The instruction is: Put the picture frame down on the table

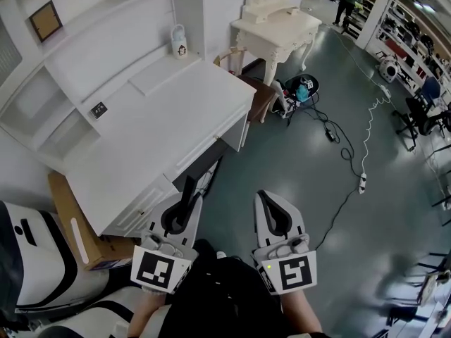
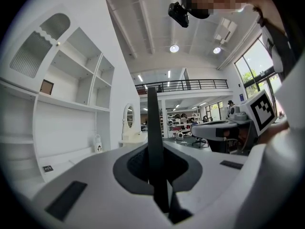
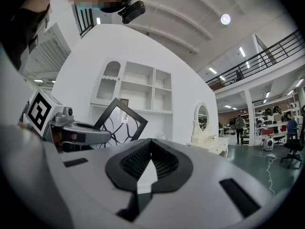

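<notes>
The picture frame [image 2: 152,123] is black and thin and stands edge-on between the jaws of my left gripper [image 2: 153,147], which is shut on it. In the right gripper view the picture frame [image 3: 120,121] shows its face, a pale sheet with dark branch lines, tilted like a diamond above the left gripper. From the head view the left gripper [image 1: 190,197] hovers over the floor just off the front edge of the white desk [image 1: 162,129]. My right gripper [image 1: 264,194] is beside it, shut and empty, its pads [image 3: 143,154] meeting at the tip.
The white desk has shelves behind it holding a small brown frame [image 1: 45,20] and a white lantern [image 1: 179,41]. A cardboard box [image 1: 74,220] leans at the desk's near end. A brown chair [image 1: 259,96], a white vanity table [image 1: 276,28] and floor cables [image 1: 331,132] lie further out.
</notes>
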Motion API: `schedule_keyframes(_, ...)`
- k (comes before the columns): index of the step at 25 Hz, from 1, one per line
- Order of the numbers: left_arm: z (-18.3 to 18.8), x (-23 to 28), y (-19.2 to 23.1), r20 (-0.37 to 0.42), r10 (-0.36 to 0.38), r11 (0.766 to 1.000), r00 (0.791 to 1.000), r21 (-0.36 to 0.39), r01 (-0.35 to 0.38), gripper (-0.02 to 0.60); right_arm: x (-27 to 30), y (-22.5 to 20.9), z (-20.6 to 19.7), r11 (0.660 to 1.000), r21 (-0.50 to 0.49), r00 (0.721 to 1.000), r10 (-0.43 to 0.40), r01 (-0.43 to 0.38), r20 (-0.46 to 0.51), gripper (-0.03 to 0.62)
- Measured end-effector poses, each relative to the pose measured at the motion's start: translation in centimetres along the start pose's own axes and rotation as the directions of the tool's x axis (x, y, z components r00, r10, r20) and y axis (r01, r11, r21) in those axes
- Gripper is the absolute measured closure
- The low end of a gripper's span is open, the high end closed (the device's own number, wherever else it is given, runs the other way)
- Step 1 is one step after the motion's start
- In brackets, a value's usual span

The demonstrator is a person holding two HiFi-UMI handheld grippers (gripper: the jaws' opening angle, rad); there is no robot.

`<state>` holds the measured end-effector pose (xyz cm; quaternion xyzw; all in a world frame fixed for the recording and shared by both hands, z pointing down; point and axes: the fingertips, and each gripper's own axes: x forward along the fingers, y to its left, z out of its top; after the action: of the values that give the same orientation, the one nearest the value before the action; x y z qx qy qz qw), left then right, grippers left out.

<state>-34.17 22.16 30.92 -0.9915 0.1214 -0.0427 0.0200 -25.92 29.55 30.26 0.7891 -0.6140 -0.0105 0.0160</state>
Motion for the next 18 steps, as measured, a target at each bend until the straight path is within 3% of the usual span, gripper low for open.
schedule_keyframes(18, -0.9, 6.4, -1.8, -0.003, -0.137, 0.990, 0.991, -0.018, 0.137, 0.563, 0.1, -5.6, -1.9, 0.991, 0.010, 0.990, -0.136, 0.137, -0.030, 0.592)
